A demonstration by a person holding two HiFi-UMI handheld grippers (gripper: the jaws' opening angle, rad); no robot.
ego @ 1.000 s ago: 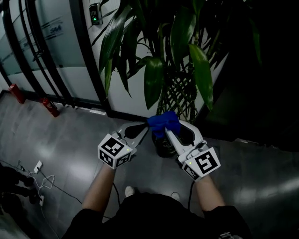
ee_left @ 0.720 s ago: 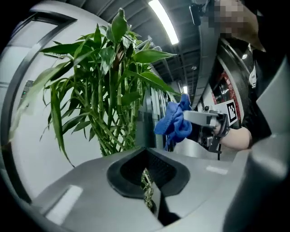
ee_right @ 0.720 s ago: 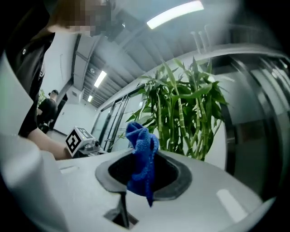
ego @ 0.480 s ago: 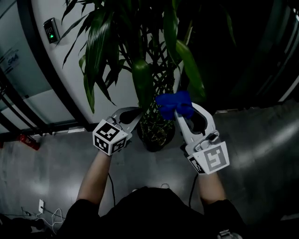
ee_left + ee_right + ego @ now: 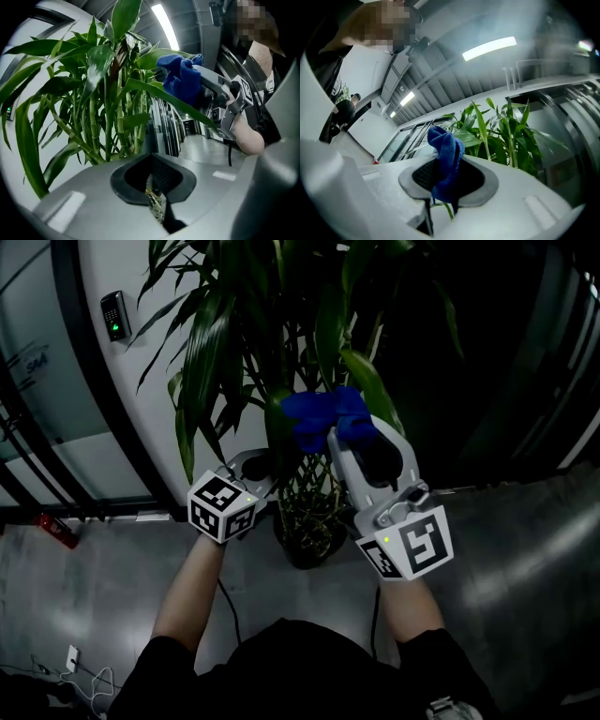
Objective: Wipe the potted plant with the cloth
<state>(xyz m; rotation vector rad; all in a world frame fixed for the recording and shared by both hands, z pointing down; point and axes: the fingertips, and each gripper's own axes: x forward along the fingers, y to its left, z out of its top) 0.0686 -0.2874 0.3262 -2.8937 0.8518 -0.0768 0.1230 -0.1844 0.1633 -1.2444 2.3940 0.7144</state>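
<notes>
Currently gripping blue cloth [image 5: 323, 418] in right claw [image 5: 342, 432], bunched, raised among the plant's [image 5: 208, 352] mid leaves, well above the pot [image 5: 305, 545]. Seeing left claw [image 5: 267, 463] clenched on nothing, just beside a drooping leaf [image 5: 281, 442]. Expect soft, light fabric. Probably thin, bendy, tearable leaves, so support from underneath and wipe gently.

We see a glossy grey floor [image 5: 525, 549] carrying the potted plant [image 5: 305, 521], whose dark pot stands near the wall. At far left a red object [image 5: 56, 529] lies on it. Toward the bottom left sits a white plug [image 5: 71, 655] with thin cables [image 5: 94, 679].
</notes>
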